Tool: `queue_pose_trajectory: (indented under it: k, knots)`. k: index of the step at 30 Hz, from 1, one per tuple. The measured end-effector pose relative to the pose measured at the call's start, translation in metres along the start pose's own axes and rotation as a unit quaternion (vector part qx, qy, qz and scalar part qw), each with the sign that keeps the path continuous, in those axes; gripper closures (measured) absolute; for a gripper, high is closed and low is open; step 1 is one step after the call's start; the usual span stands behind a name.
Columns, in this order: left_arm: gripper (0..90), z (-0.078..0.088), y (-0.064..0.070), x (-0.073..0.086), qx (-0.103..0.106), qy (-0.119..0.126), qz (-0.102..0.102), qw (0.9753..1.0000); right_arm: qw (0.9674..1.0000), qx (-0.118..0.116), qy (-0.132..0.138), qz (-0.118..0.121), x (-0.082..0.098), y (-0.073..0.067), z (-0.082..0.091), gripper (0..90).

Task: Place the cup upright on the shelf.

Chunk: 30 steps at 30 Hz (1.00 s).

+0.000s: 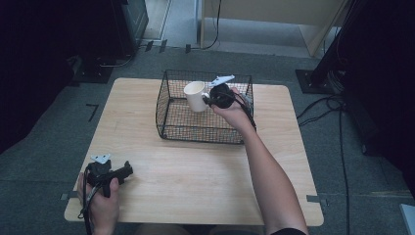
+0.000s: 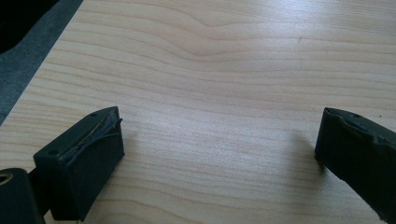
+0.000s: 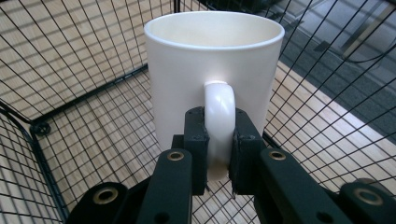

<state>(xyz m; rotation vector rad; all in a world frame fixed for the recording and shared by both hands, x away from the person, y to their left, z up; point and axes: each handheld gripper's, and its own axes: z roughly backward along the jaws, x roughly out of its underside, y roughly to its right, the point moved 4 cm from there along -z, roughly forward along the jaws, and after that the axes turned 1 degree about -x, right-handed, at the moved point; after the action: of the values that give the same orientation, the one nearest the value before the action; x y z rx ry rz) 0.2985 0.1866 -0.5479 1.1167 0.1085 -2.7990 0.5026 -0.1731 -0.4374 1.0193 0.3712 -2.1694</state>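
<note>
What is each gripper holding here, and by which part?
The right gripper clamps the white ceramic mug by its handle; the left gripper holds nothing.

We look along our left gripper [image 2: 219, 149] at the wooden table [image 2: 224, 70], its pale grain running across the view. Our two black jaws stand wide apart, one at the near left, one at the near right, with bare wood between them. Each throws a soft shadow on the wood. At the far left the table's edge meets grey carpet [image 2: 32, 51].
</note>
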Motion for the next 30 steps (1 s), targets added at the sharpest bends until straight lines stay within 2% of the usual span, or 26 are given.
queue_pose_trajectory:
  k: [4,11,16,22,28,30]
  knots:
    - [1.2,0.000,0.000,0.000,0.000,0.001,0.001,1.0000,0.9999,-0.004,-0.012,0.000,0.001,0.002,-0.008,80.5]
    - [1.3,0.000,0.000,0.000,0.000,0.001,0.001,1.0000,0.9995,-0.009,-0.026,0.016,0.004,0.003,-0.017,80.5]
    - [1.3,0.000,0.000,0.000,0.002,0.000,-0.001,1.0000,0.9992,-0.004,-0.037,0.014,0.008,0.006,-0.019,80.5]
    - [1.3,0.000,0.000,0.000,0.002,0.000,-0.001,1.0000,0.9989,-0.011,-0.044,0.012,0.012,0.007,-0.020,80.4]
    - [1.2,0.000,0.000,0.000,0.002,0.000,-0.001,1.0000,0.9972,0.000,-0.075,0.008,0.019,0.012,-0.022,80.2]
    - [1.3,0.000,0.000,0.000,0.002,0.000,-0.001,1.0000,0.9969,-0.004,-0.078,0.010,0.021,0.012,-0.022,80.2]
